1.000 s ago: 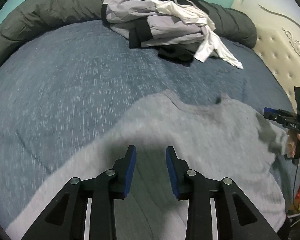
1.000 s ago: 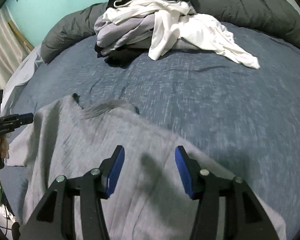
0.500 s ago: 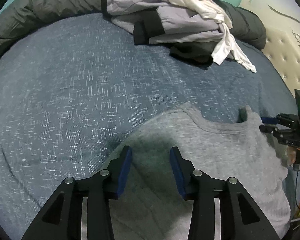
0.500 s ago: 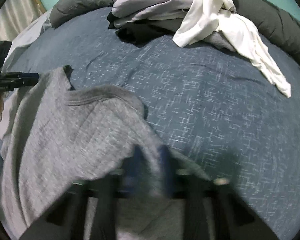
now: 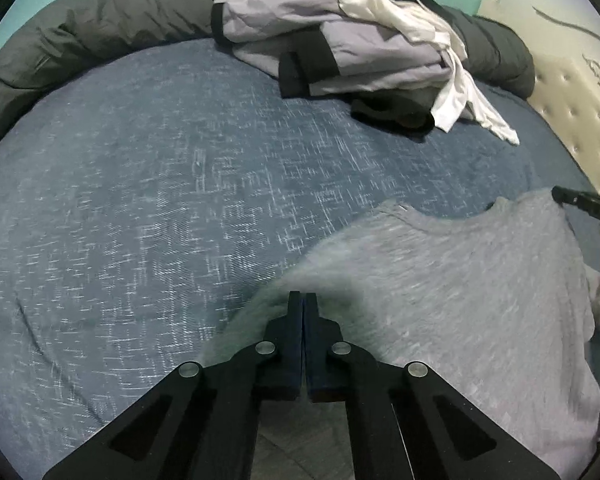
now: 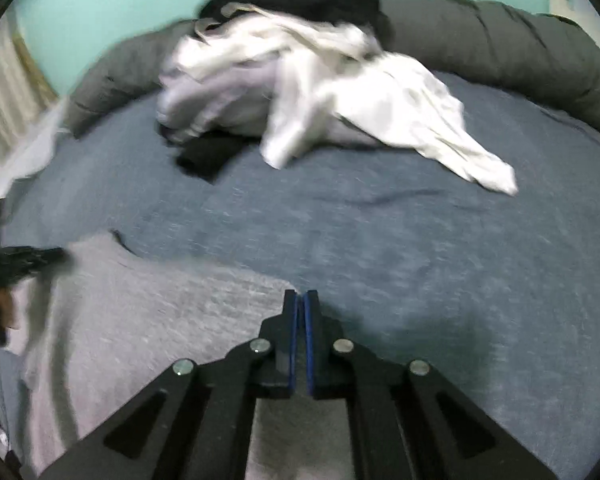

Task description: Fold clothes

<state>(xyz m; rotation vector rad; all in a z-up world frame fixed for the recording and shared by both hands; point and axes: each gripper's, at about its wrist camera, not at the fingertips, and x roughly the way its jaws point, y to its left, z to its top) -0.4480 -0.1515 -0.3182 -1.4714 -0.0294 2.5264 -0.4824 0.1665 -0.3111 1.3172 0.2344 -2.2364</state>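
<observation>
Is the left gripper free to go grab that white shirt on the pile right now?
Probably not: the left gripper is shut on the grey shirt, and the white shirt lies well ahead across open blue bedspread.

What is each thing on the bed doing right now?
Left gripper: shut on grey shirt.
Right gripper: shut on grey shirt.
Grey shirt: spread on the bed, unfolded, held at two edges.
Clothes pile: heaped, unfolded.
White top: draped over the pile.
Duvet: rolled along the far edge.
</observation>
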